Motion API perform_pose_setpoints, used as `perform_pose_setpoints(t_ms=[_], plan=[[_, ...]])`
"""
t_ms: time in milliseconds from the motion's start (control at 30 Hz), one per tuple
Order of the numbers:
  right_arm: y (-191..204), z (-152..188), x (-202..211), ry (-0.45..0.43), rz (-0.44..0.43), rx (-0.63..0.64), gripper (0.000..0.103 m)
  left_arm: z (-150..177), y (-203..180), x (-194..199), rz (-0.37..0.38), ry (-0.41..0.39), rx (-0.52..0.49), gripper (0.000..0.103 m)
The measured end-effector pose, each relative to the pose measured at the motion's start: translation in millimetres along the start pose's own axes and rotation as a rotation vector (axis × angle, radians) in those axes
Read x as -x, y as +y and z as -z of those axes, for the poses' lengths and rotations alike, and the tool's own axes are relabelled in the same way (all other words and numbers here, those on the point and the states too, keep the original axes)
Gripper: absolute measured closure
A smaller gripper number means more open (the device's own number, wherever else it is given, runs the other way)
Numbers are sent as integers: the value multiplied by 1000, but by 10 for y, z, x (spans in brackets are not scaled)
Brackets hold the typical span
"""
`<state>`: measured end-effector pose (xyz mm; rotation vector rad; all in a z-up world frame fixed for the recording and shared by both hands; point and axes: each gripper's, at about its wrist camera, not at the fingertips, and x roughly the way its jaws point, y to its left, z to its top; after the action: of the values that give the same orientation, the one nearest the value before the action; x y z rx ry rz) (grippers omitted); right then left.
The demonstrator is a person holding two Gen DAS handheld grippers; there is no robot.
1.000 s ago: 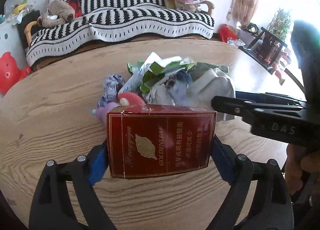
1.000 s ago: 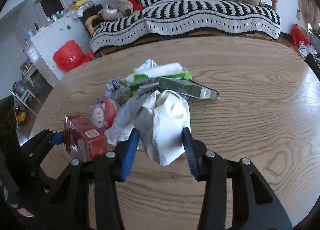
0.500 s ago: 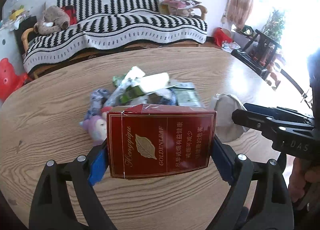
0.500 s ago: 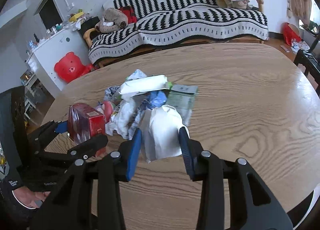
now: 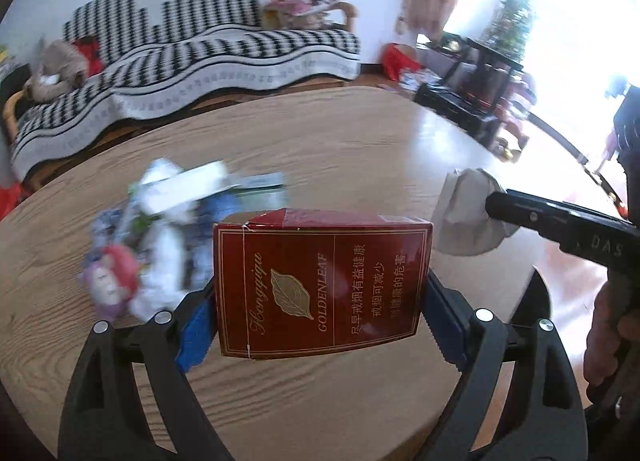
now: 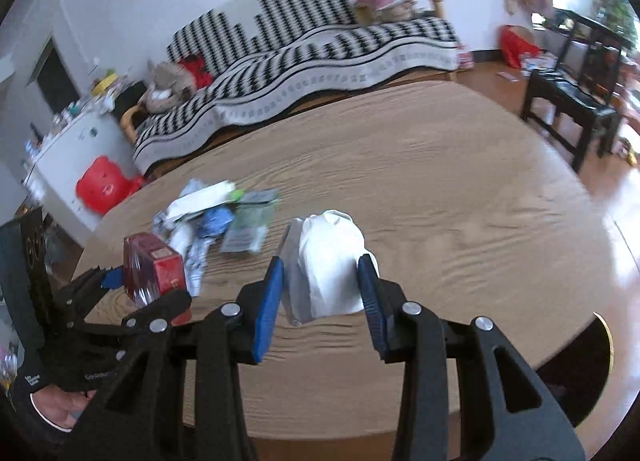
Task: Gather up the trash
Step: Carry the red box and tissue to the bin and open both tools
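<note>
Beyond both grippers, a wooden table [image 6: 460, 201] bears the remaining litter pile [image 6: 216, 217]. A red cigarette carton [image 5: 322, 285] is clamped widthways by the left gripper [image 5: 320, 301]; a crumpled white paper wad [image 6: 328, 265] is pinched by the right gripper [image 6: 320, 285]. The soft wad could be squeezed loose and dropped.

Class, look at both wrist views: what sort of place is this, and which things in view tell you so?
Most likely a home living room. A sofa under a black-and-white striped throw stands by the wall, a stuffed toy lies on it, and a large wooden table carries household litter.
</note>
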<state>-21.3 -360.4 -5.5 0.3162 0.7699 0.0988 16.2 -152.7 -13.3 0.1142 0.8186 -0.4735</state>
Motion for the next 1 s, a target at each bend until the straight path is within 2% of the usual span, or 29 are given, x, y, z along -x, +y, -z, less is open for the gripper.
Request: perform_pose_setpoints(t_ms=[200, 367, 633, 833, 1000], plan=[[-801, 152, 461, -52, 92, -129, 64, -85, -823, -186, 101, 3, -91, 16], [-1581, 424, 915, -96, 170, -245, 64, -49, -1619, -436, 196, 34, -167, 16], [-2577, 901, 1334, -97, 275, -412, 64, 258, -2714, -811, 335, 96, -307, 16], [-3002, 1155, 1415, -65, 323, -501, 64, 481, -3134, -1161, 380, 173, -354, 16], [-3097, 1208, 1333, -28, 337, -514, 64, 569, -3319, -1388, 391, 219, -363, 16]])
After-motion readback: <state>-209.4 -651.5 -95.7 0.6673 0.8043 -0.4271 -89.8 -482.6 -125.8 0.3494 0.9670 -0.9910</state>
